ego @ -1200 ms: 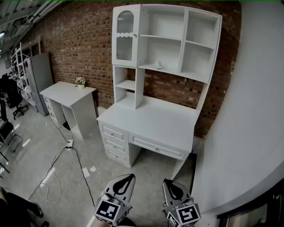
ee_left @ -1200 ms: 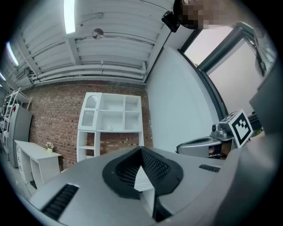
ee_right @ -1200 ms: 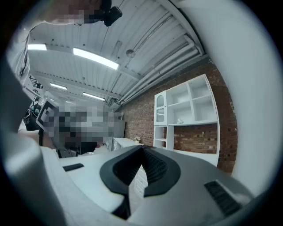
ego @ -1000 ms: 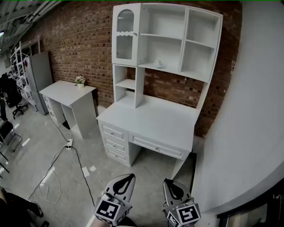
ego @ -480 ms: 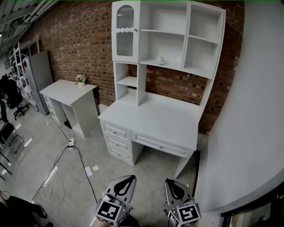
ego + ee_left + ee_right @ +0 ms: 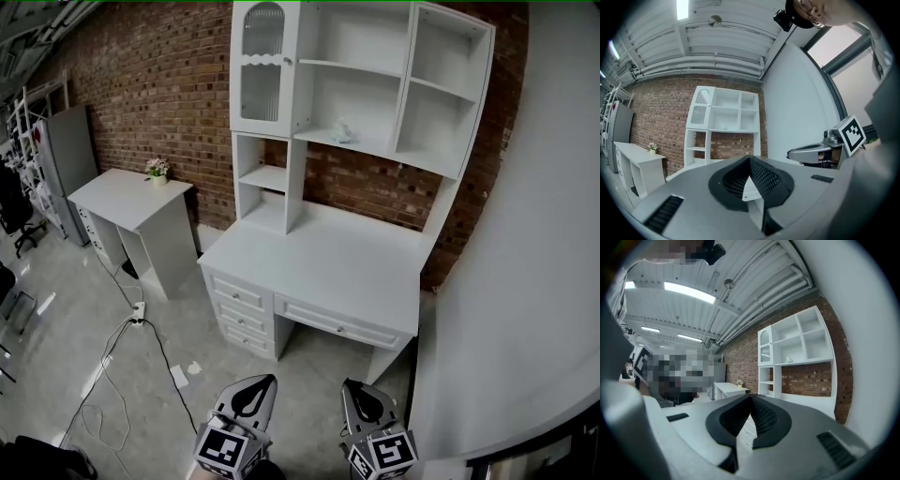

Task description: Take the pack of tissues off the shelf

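Observation:
A small white pack of tissues [image 6: 343, 132] lies on the middle shelf of the white hutch [image 6: 401, 159] that stands on a white desk [image 6: 319, 262] against the brick wall. Both grippers are held low, far short of the desk. My left gripper [image 6: 265, 380] is shut with nothing in it. Beside it, my right gripper [image 6: 352, 384] is also shut and empty. In the left gripper view the jaws [image 6: 750, 158] meet, with the pack [image 6: 724, 127] tiny and distant. The right gripper view shows closed jaws [image 6: 751, 395] and the pack [image 6: 789, 360] far off.
A plain white wall [image 6: 525, 281] runs close along the right. To the left stands a second white desk [image 6: 127, 197] with a small flower pot [image 6: 157, 169]. Cables and a power strip [image 6: 139, 314] lie on the concrete floor. The hutch has a glass door [image 6: 261, 67] at top left.
The head view has drawn a little nearer to the desk and shifted, so the hutch stands larger and higher in the frame. Both grippers stay shut and low.

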